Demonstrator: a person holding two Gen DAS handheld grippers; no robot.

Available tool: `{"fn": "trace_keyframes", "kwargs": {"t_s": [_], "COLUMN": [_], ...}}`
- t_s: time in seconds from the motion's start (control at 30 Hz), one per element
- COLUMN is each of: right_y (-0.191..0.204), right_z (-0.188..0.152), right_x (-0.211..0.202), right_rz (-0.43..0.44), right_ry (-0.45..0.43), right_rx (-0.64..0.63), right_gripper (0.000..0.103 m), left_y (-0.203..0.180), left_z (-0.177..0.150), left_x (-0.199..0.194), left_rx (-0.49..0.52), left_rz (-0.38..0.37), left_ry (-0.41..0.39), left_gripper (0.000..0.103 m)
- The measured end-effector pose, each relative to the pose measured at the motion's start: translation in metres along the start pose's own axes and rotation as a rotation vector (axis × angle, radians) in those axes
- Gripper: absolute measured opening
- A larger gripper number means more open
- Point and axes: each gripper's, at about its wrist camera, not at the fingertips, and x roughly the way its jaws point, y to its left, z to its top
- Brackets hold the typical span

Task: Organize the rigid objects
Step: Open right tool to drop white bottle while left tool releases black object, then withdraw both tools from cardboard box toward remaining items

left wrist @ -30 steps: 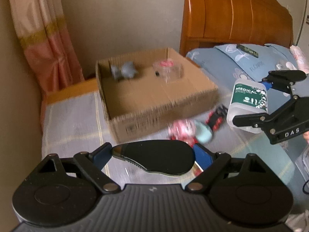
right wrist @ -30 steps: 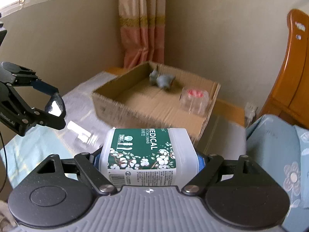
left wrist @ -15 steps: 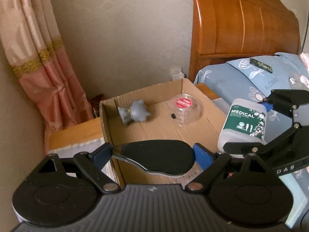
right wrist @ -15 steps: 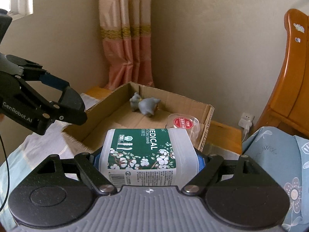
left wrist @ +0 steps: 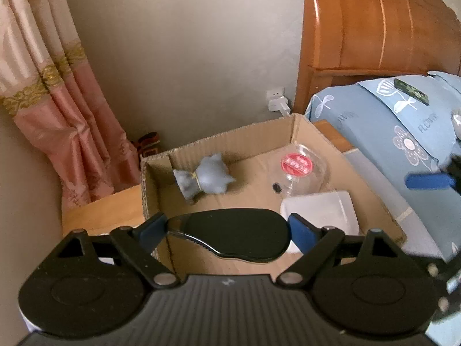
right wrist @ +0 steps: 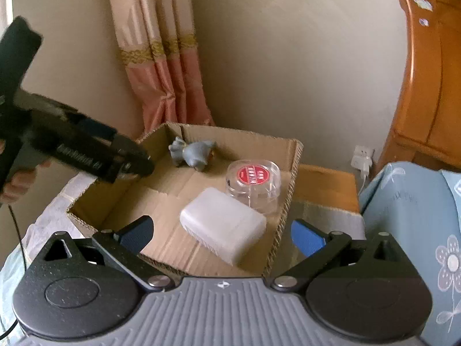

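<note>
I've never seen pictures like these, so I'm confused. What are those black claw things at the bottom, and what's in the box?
Those claws are grabbing tools. A person holds one in each hand, and each tool carries a small camera looking forward past its jaws. That gives two pictures of the same room.

The left gripper is squeezing a flat black oval thing; I can't tell what it is. The right gripper has its jaws open with nothing between them.

Both look into a cardboard box. Inside lie a grey toy animal, a clear round tub with a red label and a white plastic container. Beside the box is a blue flowery pillow.
</note>
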Motion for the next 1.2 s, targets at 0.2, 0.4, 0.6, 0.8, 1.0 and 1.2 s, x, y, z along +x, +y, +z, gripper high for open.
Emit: {"fn": "trace_keyframes", "kwargs": {"t_s": [0.2,0.4,0.6,0.8,1.0,1.2], "right_y": [-0.002,0.003,0.014,0.027,0.043,0.053], "right_z": [-0.010,-0.015,-0.027,-0.046,-0.074,-0.096], "right_x": [-0.013,-0.035,-0.059,-0.089,-0.114,-0.115], "right_rz": [0.000,-0.005,-0.012,-0.017,-0.030,-0.049], "right_ry": [0.004,-0.014,-0.023,-0.038,-0.029,0.000], "right_rx": [0.017,0.005,-0.009,-0.022,-0.049,-0.084], "right_gripper": [0.103,0.103,0.103,0.103,0.103,0.103], "left_y": [-0.005,-0.007,-0.015,-0.025,-0.033,-0.043], "left_z": [0.009,0.000,-0.022,-0.051,-0.084,-0.110], "left_x": [0.012,-0.003,-0.045,-0.079,-0.102,-0.103], "left_rx": [-0.016,-0.042,-0.035,-0.025,-0.042,-0.014], "left_rz": [0.062,0.045,0.058,0.048,0.035,0.010], "left_ry": [-0.012,-0.005,-0.051,-0.089,-0.109,-0.094], "left_gripper": [0.092,0.092,0.093,0.094,0.094,0.095]}}
